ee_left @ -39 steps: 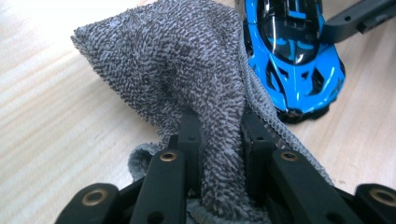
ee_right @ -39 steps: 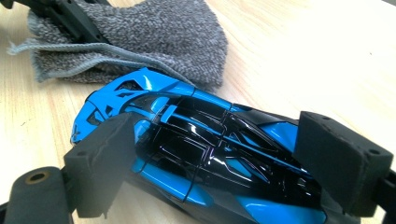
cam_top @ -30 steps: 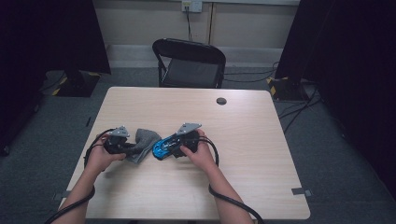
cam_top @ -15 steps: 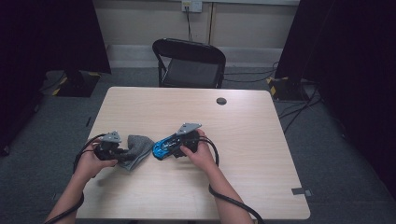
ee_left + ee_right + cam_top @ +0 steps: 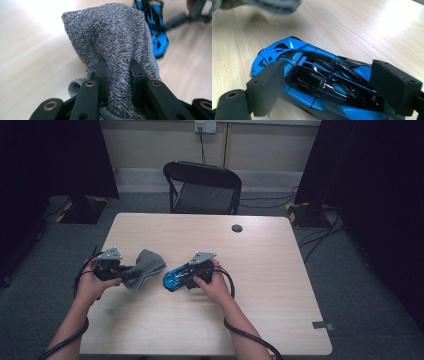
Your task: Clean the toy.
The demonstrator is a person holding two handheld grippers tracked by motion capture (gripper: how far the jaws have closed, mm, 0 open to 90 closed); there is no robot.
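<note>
A grey terry cloth (image 5: pixel 148 264) hangs bunched from my left gripper (image 5: pixel 129 272), which is shut on it at the table's left. In the left gripper view the cloth (image 5: pixel 112 37) rises between the two black jaws of that gripper (image 5: pixel 117 67), pinched tight. A blue and black toy car (image 5: pixel 171 280) lies on the table just right of the cloth. My right gripper (image 5: pixel 179 278) is shut on it. In the right gripper view the foam pads press on both flanks of the car (image 5: pixel 312 72), held by the gripper (image 5: pixel 330 75). The cloth (image 5: pixel 262 5) blurs past the top edge.
The light wooden table (image 5: pixel 260 285) has a small black disc (image 5: pixel 237 228) near its far edge. A black folding chair (image 5: pixel 202 185) stands behind the table. Cables trail from both grippers toward the near edge. Dark curtains flank the room.
My left gripper has drawn a little to the left and risen, carrying the cloth with it. The right gripper and the car have stayed put.
</note>
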